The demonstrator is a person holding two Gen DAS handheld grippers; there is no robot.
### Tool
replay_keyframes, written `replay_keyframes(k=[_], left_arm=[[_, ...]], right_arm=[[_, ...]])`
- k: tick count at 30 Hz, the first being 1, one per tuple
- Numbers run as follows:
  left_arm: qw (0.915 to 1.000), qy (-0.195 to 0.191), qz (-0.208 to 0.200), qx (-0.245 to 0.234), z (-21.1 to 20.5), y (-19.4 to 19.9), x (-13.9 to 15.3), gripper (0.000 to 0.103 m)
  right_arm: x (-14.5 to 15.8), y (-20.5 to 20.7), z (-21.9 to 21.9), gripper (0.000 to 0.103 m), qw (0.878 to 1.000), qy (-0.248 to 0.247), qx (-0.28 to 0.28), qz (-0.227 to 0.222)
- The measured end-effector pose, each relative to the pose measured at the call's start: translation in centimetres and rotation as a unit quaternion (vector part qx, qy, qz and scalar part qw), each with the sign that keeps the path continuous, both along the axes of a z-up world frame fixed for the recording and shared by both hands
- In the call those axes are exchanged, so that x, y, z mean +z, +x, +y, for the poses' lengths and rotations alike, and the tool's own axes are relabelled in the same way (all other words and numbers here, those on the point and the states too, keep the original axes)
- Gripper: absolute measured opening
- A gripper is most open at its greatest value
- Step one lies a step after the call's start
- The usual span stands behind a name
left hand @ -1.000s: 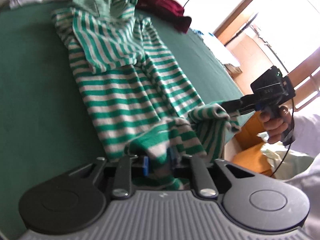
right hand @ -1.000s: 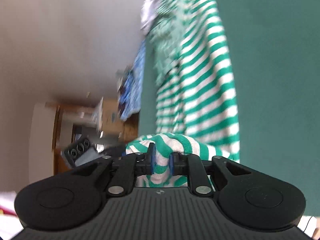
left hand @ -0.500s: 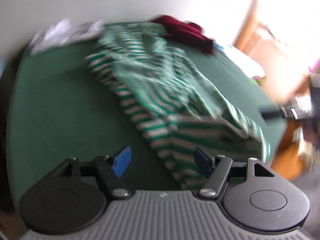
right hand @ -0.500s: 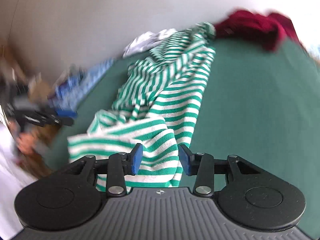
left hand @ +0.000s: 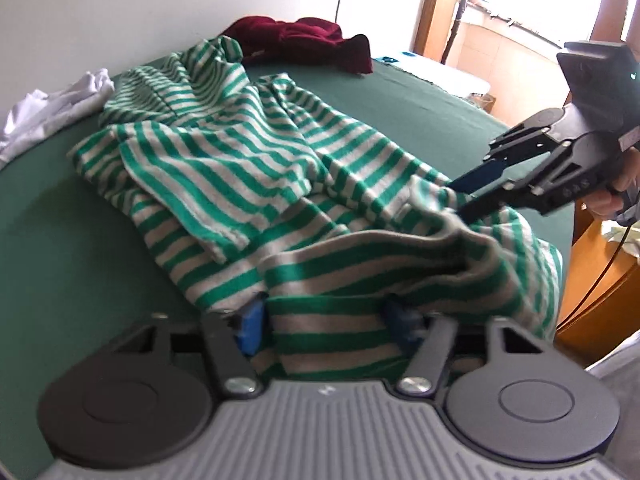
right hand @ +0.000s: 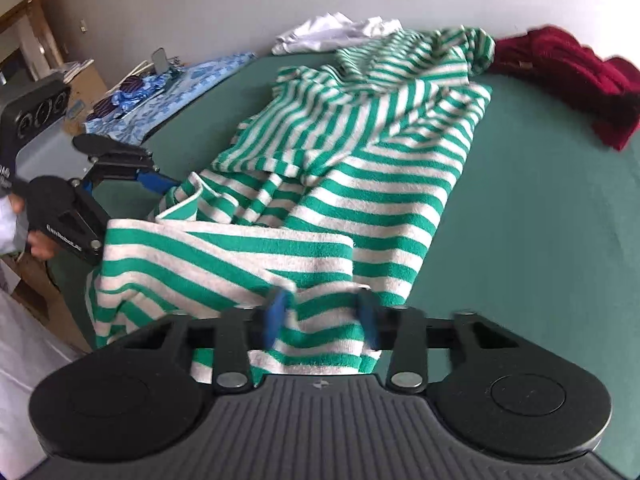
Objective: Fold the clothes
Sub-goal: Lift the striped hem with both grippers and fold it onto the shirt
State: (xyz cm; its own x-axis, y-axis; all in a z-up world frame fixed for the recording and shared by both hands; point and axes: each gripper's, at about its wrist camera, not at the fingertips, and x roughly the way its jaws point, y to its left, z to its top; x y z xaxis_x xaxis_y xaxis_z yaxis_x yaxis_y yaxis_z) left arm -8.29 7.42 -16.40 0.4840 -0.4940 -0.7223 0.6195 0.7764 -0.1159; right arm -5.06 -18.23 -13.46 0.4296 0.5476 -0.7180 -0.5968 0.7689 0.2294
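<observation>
A green-and-white striped garment (left hand: pixel 240 168) (right hand: pixel 380 152) lies crumpled on the green surface (left hand: pixel 60 260), its near hem folded back over itself. My left gripper (left hand: pixel 326 320) straddles one end of that hem. Its jaws are closing, and the blue pads stand apart with flat cloth between them. My right gripper (right hand: pixel 320 314) is at the other end, its jaws closing on a bunched fold that fills the gap. In the left wrist view the right gripper (left hand: pixel 460 196) pinches the raised fold. In the right wrist view the left gripper's upper finger (right hand: pixel 154 179) reaches in beside the hem.
A dark red garment (left hand: pixel 304 40) (right hand: pixel 568 76) and a white cloth (left hand: pixel 52 108) (right hand: pixel 340 32) lie at the far edge. Blue patterned fabric (right hand: pixel 168 92) hangs off the far left side. Wooden furniture (left hand: pixel 592 300) stands past the surface's right edge. A hand (left hand: pixel 608 200) holds the right gripper.
A second ago both grippers were shut on the hem. Both then let go and opened, and both views rolled level. Now the hem sits between both pairs of pads again.
</observation>
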Motion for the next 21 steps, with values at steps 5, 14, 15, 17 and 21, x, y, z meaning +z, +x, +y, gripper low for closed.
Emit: replay_keyframes(k=[5,14,15,17,21], left_arm=[[0.9991,-0.019,-0.001,0.038,1.6,0.4,1.3,0.009],[0.9871,-0.026,0.0,0.158,5.5,4.1,1.6,0.0],[0.9884,-0.023,0.005,0.15,5.3,4.1,1.5,0.0],[0.9905,-0.018,0.016,0.135,4.9,4.1,1.3,0.0],[0.9981,-0.019,-0.012,0.058,4.0,0.8,3.2,0.035]], right_arm=[[1.2,0.6,0.2,0.01,1.0,0.01,-0.029,-0.003],[0.5,3.5,-1.0,0.01,0.99,0.051,-0.131,0.0],[-0.4,3.7,-0.7,0.01,0.99,0.038,-0.136,0.006],[-0.8,3.6,-0.4,0.011,0.99,0.023,-0.14,-0.001],[1.6,2.0,-0.4,0.026,0.992,0.018,-0.12,-0.044]])
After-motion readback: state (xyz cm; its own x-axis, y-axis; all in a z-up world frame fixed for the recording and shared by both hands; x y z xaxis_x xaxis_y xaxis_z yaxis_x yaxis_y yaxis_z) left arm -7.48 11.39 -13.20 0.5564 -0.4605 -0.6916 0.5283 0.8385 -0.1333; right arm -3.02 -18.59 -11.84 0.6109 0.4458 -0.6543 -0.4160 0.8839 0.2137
